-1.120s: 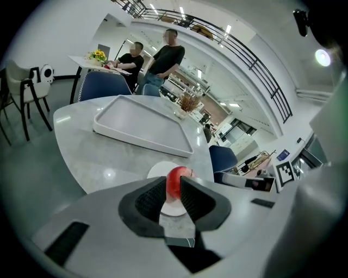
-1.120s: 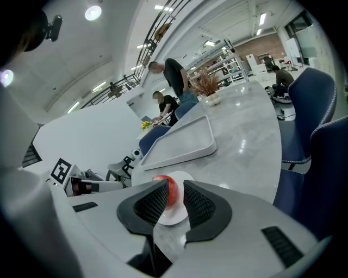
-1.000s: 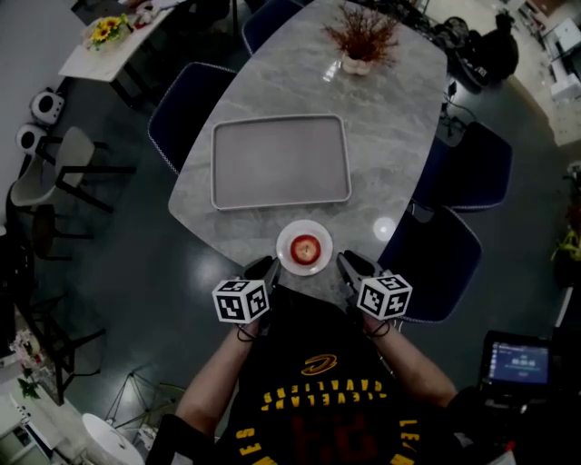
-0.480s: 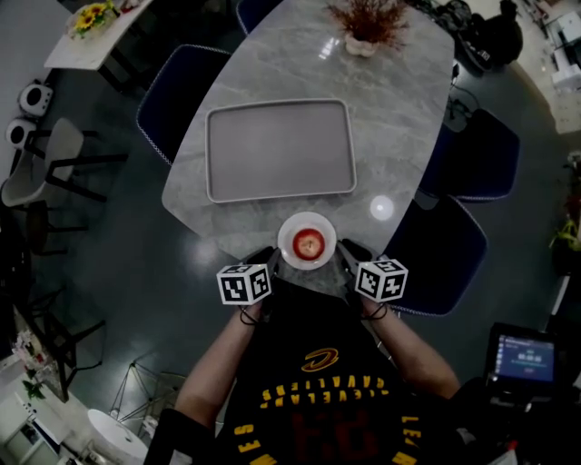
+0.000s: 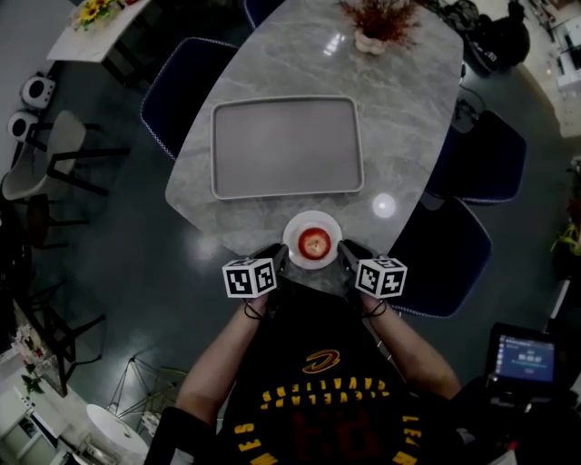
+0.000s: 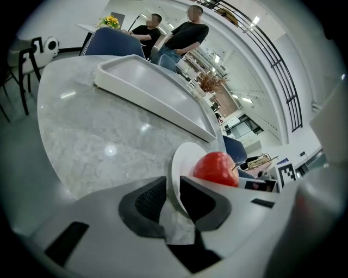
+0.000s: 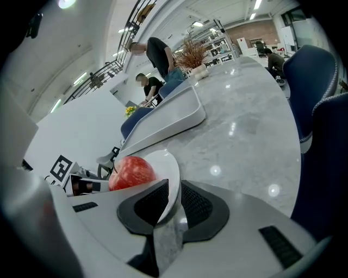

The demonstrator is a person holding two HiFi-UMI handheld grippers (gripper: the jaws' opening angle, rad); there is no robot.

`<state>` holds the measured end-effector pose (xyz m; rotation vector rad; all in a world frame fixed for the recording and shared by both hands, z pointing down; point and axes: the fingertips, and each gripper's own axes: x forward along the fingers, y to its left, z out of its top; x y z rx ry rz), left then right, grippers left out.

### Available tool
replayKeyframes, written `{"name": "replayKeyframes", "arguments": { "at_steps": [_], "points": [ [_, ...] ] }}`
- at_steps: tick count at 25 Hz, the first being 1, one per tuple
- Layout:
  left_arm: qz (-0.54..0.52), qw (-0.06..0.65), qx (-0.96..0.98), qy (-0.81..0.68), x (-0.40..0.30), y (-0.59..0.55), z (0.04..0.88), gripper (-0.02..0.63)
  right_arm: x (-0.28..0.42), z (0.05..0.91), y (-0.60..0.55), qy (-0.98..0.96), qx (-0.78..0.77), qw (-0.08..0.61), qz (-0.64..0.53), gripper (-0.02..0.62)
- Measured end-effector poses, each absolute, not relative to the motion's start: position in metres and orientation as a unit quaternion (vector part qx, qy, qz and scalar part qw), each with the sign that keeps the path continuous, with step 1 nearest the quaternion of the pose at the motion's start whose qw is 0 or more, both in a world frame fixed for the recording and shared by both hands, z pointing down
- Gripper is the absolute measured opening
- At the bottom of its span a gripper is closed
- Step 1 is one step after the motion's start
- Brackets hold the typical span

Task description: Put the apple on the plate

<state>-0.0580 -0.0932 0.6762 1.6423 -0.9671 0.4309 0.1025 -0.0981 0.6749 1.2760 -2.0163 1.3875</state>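
At the bottom of the head view we see our own black jersey with yellow lettering (image 5: 318, 400) and both forearms reaching up the frame. Just above it, the left gripper (image 5: 277, 258) and the right gripper (image 5: 345, 253) sit either side of a small round white plate (image 5: 313, 219), each with its marker cube turned toward the camera. In the left gripper view the plate's rim stands edge-on between the two dark pads, clamped there. The right gripper view shows the same on the opposite rim, the pads closed on the thin white edge. So both grippers are gripping the plate, one on each side.

The red apple (image 5: 315, 242) lies on the plate, about in its middle, stem side up in the head view. The plate is over the near end of the grey marble oval table (image 5: 399, 136), just below the frame's centre.

Further up the frame, apart from the plate, a large rectangular grey tray with rounded corners (image 5: 287, 99) lies flat on the table, its plain floor showing from rim to rim. At the top edge stands a reddish dried plant in a pale pot (image 5: 381, 23). Dark blue chairs (image 5: 458, 263) ring the table.
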Motion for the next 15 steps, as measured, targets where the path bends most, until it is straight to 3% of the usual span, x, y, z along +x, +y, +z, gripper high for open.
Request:
{"name": "replayKeyframes", "arguments": {
  "at_steps": [14, 15],
  "points": [
    [0.162, 0.588, 0.682, -0.403, -0.0555, -0.0894, 0.6801, 0.064, 0.0948, 0.6787, -0.0940, -0.700, 0.445, 0.153, 0.537, 0.071],
    [0.157, 0.593, 0.677, -0.407, -0.0561, -0.0897, 0.6806, 0.047, 0.0951, 0.6788, -0.0944, -0.698, 0.445, 0.148, 0.541, 0.050]
  ]
}}
